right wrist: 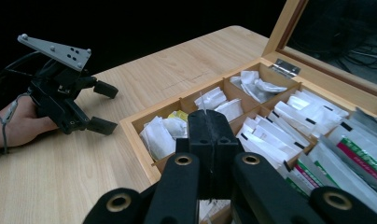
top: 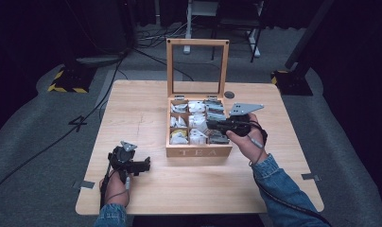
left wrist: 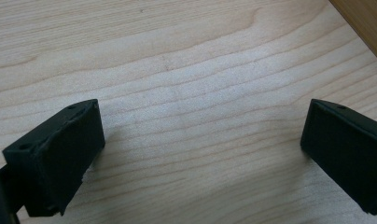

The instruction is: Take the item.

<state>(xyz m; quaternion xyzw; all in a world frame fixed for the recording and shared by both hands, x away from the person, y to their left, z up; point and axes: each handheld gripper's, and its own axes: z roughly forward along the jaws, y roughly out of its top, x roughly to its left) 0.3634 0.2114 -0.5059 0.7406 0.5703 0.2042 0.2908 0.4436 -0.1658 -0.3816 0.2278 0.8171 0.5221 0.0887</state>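
An open wooden tea box (top: 198, 152) marked TEA stands mid-table, its glass lid (top: 197, 43) upright. Its compartments hold several tea bags (top: 197, 120), white and green ones in the right gripper view (right wrist: 298, 112). My right gripper (top: 209, 124) hovers over the box's right half, jaws pressed together (right wrist: 209, 121) on a thin white tea bag (right wrist: 202, 100) seen edge-on. My left gripper (top: 146, 164) sits low over the bare table, left of the box. It is open (left wrist: 203, 126) with nothing between its jaws, and it also appears across the table in the right gripper view (right wrist: 102, 107).
The wooden table (top: 146, 109) has a round dark grommet (top: 229, 94) behind the box and grey tape patches at the front corners (top: 86, 184). Stand bases with yellow-black stripes (top: 66, 80) and cables lie on the floor beyond.
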